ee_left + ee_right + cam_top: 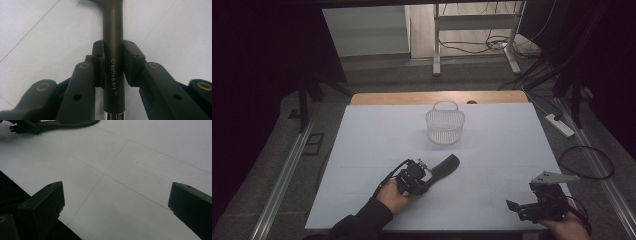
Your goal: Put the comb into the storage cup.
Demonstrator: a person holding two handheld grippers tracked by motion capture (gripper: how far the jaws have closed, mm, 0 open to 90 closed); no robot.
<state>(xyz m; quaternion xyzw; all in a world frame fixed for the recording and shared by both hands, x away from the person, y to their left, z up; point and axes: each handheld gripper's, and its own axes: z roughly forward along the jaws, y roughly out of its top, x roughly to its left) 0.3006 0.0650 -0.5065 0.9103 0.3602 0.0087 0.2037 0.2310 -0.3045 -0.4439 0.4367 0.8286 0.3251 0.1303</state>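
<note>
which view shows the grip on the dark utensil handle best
The left gripper view: the left gripper has both pads pressed on the dark handle. The high view shows the whole utensil lying flat on the table, grip tiny. The right gripper view catches its far end at the top edge.

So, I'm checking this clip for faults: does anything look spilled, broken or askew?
Nothing stands out. The white basket stands upright on the table, and the left tool is closed squarely on the dark utensil handle. The right tool is open above bare table.

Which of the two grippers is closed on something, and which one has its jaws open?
The left gripper is shut on the dark handle of a utensil marked "Creative Art". The right gripper has its jaws wide apart over the bare white table.
</note>
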